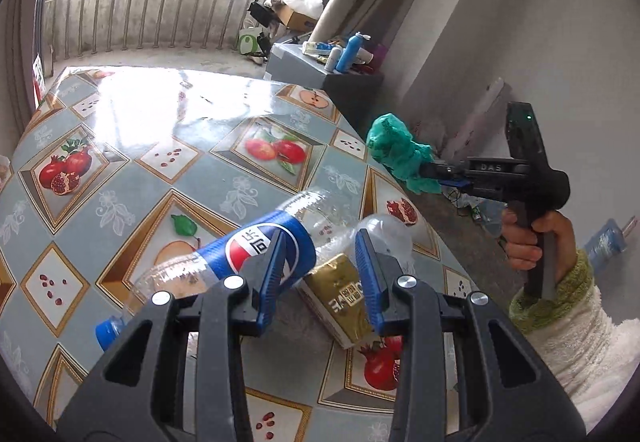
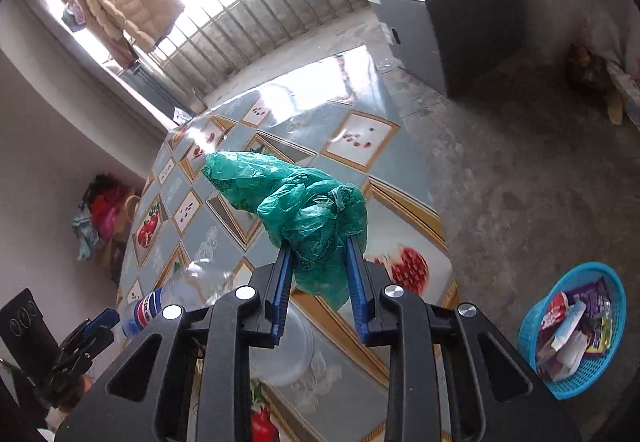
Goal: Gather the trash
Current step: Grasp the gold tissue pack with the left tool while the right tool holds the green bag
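An empty Pepsi bottle [image 1: 256, 246] with a blue label and cap hangs slantwise over the fruit-patterned table [image 1: 200, 170], its clear body pinched in my shut left gripper [image 1: 320, 238]. A gold drink carton [image 1: 344, 290] lies on the table under those fingers. My right gripper [image 2: 318, 248] is shut on a crumpled green plastic bag [image 2: 304, 202], held above the table's right edge. In the left wrist view that bag [image 1: 392, 150] sticks out of the right gripper [image 1: 426, 170], which a hand [image 1: 520, 242] in a white fleece sleeve holds. The bottle [image 2: 172, 298] and left gripper [image 2: 96, 322] show at the lower left of the right wrist view.
A blue plastic basket [image 2: 580, 382] with wrappers in it stands on the concrete floor right of the table. A grey cabinet [image 2: 424, 26] with bottles on top stands beyond the table. A blue water jug [image 1: 604, 240] lies on the floor. A balcony railing closes the far side.
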Demonstrator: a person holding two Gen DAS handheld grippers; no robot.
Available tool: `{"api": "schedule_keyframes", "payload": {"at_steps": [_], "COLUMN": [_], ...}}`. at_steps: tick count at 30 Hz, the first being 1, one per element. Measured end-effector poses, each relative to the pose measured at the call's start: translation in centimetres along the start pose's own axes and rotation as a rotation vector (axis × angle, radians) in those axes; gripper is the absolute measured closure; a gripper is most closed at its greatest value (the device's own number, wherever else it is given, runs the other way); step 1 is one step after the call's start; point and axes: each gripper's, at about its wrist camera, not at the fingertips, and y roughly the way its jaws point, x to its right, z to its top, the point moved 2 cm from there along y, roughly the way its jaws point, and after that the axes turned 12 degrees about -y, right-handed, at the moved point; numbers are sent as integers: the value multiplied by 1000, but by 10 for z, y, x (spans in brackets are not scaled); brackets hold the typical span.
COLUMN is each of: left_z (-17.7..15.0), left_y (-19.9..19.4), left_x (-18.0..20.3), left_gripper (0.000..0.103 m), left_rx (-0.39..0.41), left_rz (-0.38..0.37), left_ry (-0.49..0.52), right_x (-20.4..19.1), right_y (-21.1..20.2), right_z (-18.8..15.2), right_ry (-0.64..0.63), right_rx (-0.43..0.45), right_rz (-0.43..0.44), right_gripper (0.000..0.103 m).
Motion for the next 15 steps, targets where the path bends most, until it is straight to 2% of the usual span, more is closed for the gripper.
{"api": "schedule_keyframes", "payload": {"at_steps": [4, 7, 9, 11, 15], "left_z": [-23, -42, -52, -58, -56], "left_y": [8, 21, 34, 45, 69], "left_x": [22, 34, 39, 40, 38], "left_gripper": [69, 59, 43, 30, 26], "left_rx": [-33, -82, -119, -124, -123], "left_rz": [-5, 26, 79, 122, 180], "left_ry": [49, 80, 78, 64, -21], "right_x": [18, 21, 17, 14, 11], "right_y": [-40, -50, -49, -49, -50], "right_z": [-62, -106, -131, -147, -155], "right_ry": [131, 196, 212, 231, 221], "right_rx": [21, -1, -24, -31, -14], "right_rz": [-1, -6, -19, -27, -47], "right_gripper": [77, 77, 77, 76, 75]}}
